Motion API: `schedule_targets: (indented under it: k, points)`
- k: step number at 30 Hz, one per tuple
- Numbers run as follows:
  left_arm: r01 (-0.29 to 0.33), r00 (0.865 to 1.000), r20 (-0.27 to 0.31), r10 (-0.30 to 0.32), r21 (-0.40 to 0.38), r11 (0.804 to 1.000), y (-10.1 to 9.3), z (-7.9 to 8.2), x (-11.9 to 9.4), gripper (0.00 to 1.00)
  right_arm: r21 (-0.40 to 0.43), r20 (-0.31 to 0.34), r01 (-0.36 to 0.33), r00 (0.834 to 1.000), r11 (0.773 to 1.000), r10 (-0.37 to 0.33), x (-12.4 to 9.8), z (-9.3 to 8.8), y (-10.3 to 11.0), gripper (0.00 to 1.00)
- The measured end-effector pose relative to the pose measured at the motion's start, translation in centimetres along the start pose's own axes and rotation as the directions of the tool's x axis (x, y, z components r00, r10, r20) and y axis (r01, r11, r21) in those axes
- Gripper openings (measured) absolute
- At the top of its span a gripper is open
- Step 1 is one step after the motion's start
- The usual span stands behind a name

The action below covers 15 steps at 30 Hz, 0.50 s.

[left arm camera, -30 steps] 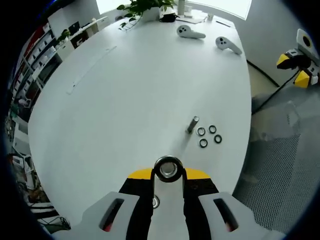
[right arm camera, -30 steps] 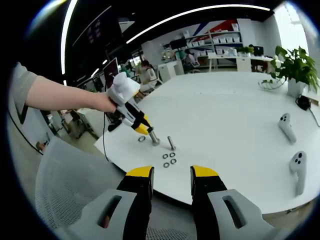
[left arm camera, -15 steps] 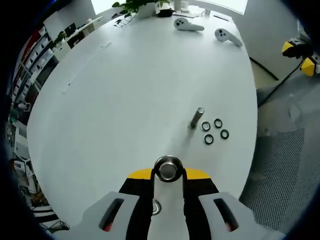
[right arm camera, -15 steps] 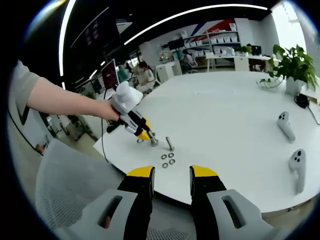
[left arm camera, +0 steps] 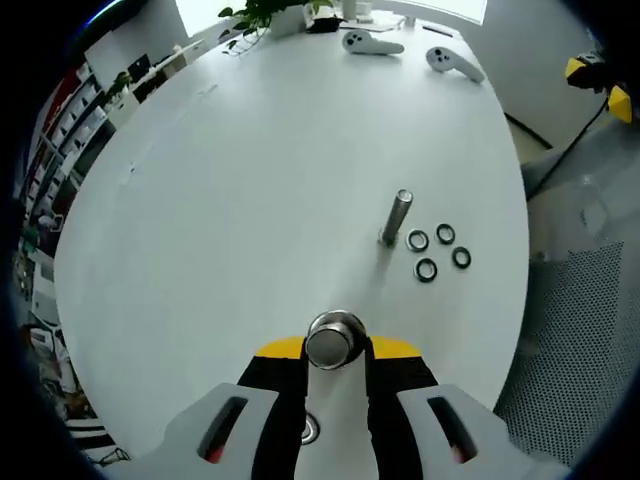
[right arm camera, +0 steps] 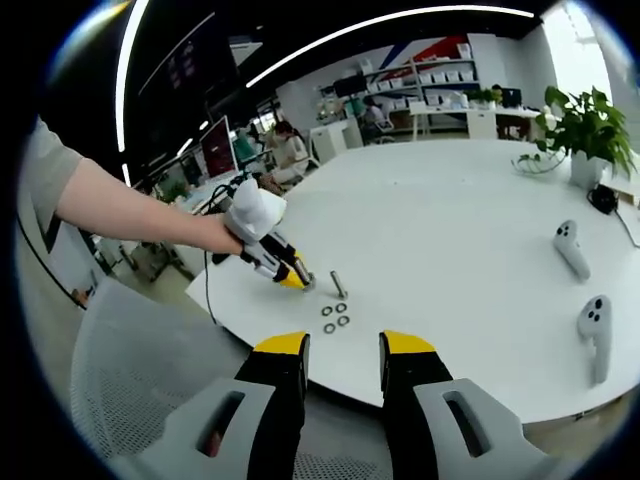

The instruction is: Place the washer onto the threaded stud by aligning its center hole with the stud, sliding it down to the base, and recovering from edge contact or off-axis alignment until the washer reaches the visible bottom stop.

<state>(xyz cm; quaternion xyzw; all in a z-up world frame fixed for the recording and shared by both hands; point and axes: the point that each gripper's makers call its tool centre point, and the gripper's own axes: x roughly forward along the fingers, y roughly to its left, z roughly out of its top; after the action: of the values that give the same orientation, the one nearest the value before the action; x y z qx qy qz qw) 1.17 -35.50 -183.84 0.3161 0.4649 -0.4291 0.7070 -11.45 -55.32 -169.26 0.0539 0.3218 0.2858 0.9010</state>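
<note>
Left claw pinches a steel washer: rigid, light, slippery; grip by rim. Right claw spread, idle. Stud near counter edge.

Both views over the table

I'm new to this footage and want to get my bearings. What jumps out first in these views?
In the left gripper view, the left tongs grip a shiny metal cylinder just above the white table. Ahead stands an upright threaded stud with four small dark washers clustered beside it. In the right gripper view, the right tongs hang open off the table's edge, and a person's hand holds the left one by the stud.
</note>
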Motion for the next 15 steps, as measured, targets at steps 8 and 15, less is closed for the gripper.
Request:
schedule_targets:
  k: [8, 15]
  points:
    - [0.032, 0.999, 0.032, -0.030, -0.069, 0.997, 0.16, 0.07, -0.01, 0.21, -0.001, -0.008, -0.007, 1.000, 1.000, 0.007, 0.04, -0.14, 0.11, 0.29]
    - [0.016, 0.997, 0.074, -0.009, -0.096, 0.995, 0.29, -0.17, -0.62, 0.28, -0.007, -0.020, -0.003, 1.000, 1.000, 0.003, 0.09, -0.32, 0.05, 0.29]
